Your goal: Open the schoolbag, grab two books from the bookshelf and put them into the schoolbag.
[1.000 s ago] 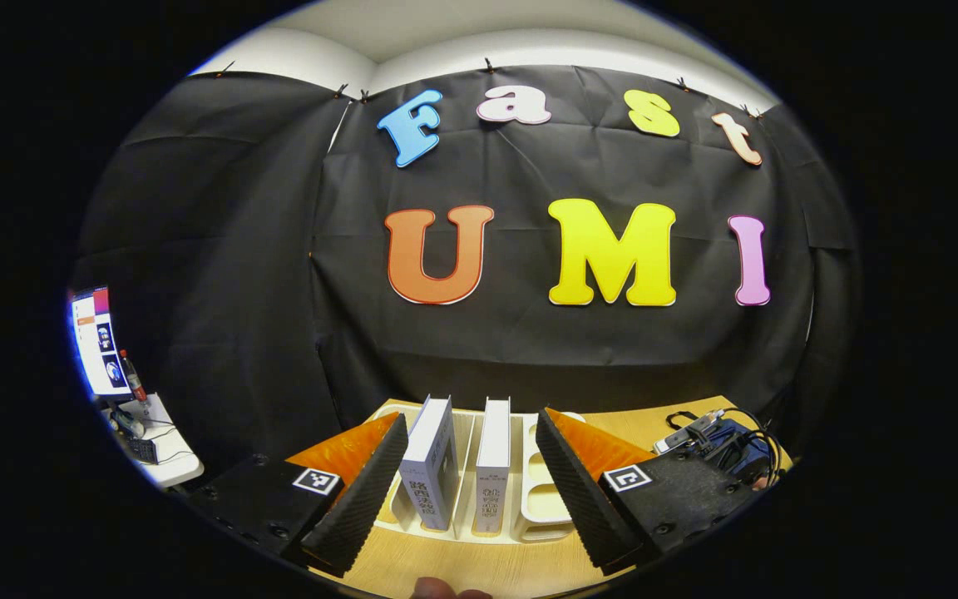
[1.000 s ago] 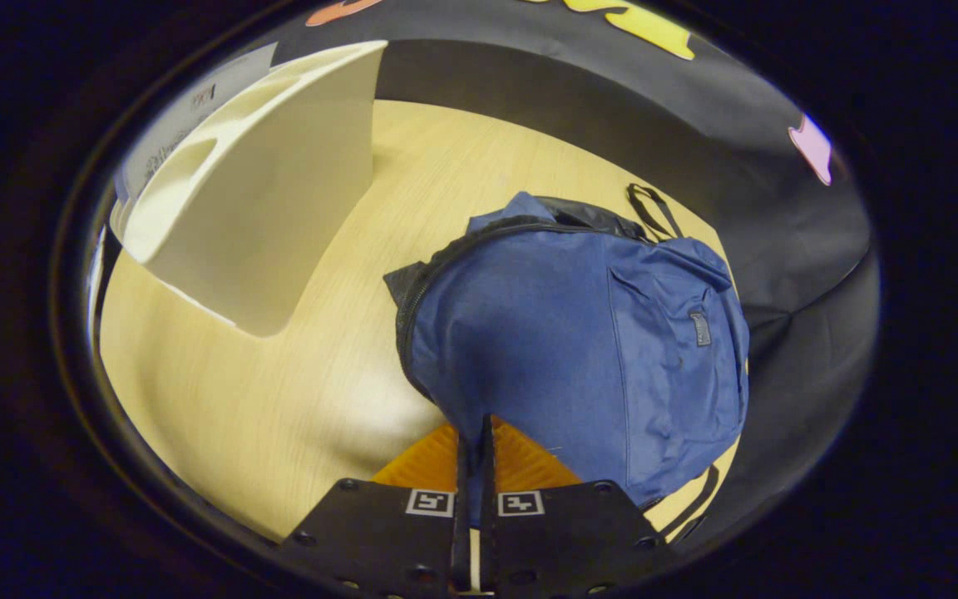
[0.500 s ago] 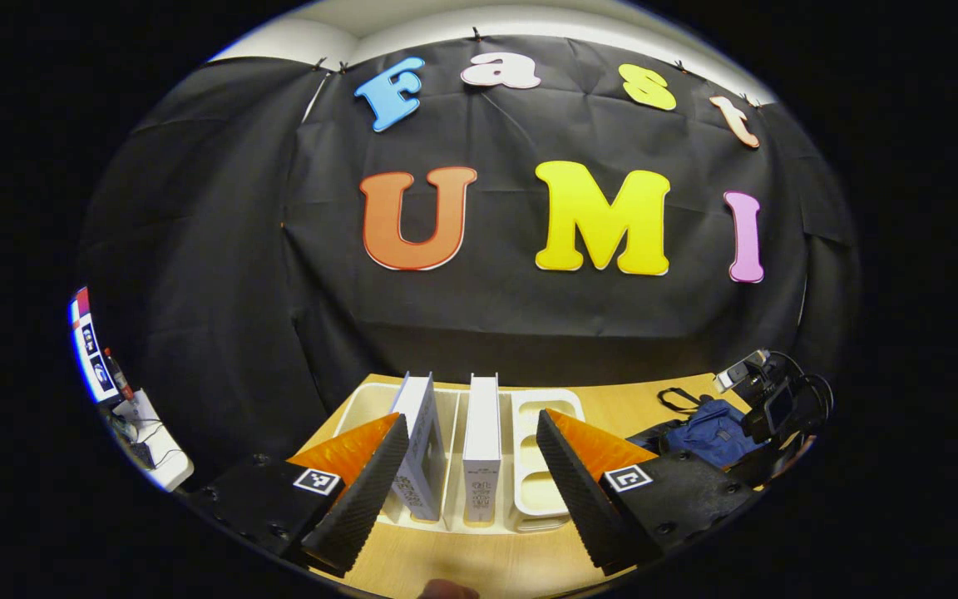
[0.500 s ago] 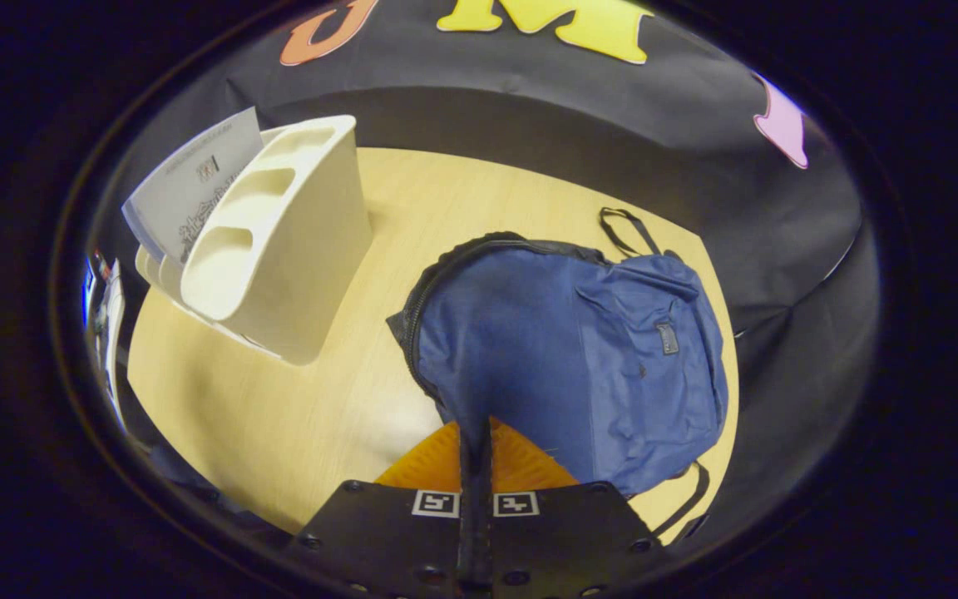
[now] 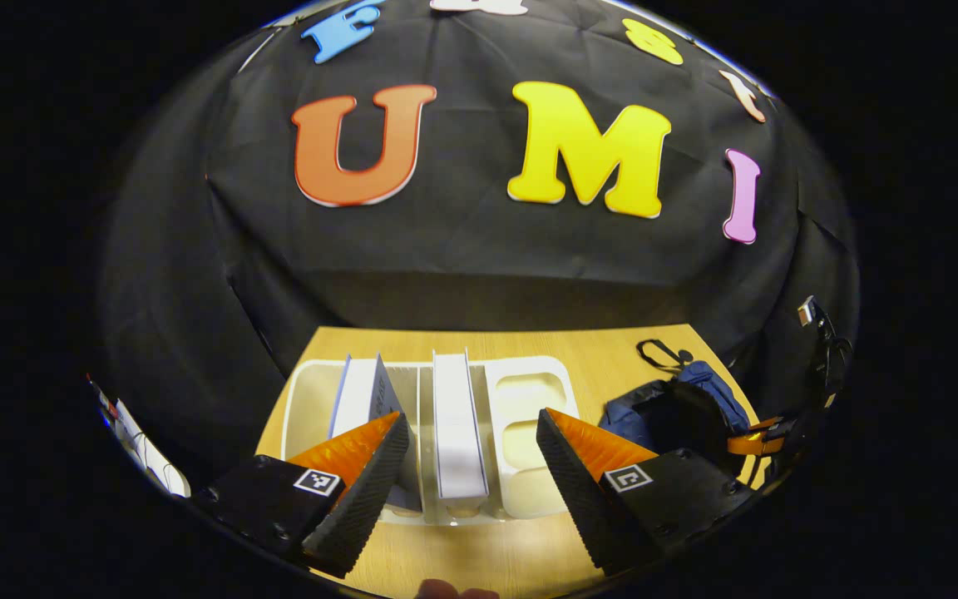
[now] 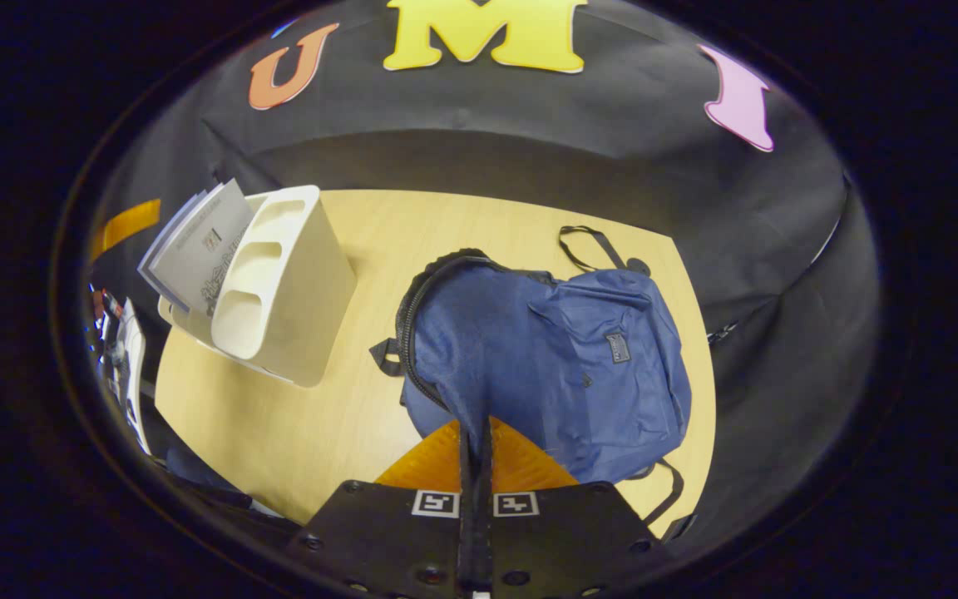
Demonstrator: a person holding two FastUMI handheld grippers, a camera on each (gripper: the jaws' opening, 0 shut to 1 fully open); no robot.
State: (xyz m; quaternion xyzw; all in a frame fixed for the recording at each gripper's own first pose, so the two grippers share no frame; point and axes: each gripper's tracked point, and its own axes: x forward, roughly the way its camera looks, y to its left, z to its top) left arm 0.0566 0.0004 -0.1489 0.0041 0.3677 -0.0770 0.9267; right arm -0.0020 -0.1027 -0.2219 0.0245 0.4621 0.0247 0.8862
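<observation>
Wooden table — left claw wide open over shelved books, right claw pinching schoolbag fabric

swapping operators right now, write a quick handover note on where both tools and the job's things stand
Left tool: open, above the white bookshelf, its jaws either side of the upright book; nothing gripped.
Right tool: shut on the blue schoolbag, pinching its fabric beside the zipper and holding the flap up.
Second book leans in the slot to the left.
Schoolbag lies on the wooden table, beside the bookshelf.
Done: bag unzipped.
Left: grasp each book, put both into the bag.
</observation>
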